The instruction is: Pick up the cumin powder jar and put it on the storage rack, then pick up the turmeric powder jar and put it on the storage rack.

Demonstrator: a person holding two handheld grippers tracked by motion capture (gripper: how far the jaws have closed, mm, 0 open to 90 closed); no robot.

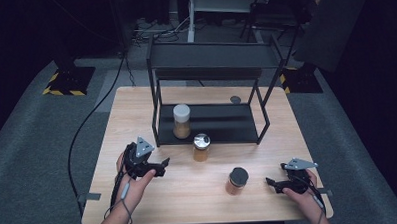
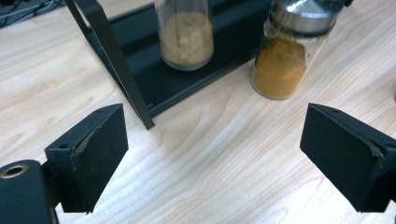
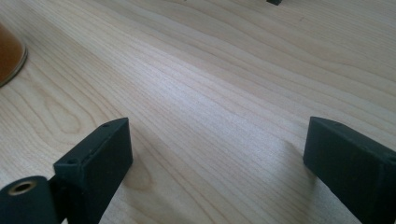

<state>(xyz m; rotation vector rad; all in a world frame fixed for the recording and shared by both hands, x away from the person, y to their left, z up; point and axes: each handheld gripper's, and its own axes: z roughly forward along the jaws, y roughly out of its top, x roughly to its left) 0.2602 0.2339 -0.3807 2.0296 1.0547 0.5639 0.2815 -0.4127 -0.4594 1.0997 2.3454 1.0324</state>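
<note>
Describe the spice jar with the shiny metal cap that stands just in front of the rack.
The spice jar with the shiny metal cap is a clear, round container, seemingly glass, roughly half full of orange-brown powder. Its silvery cap is on. It stands upright on the wooden table, just in front of the black metal rack, near its lower shelf's front edge. Nothing grips it; in the left gripper view it stands ahead of the open left claw, towards the right.
</note>
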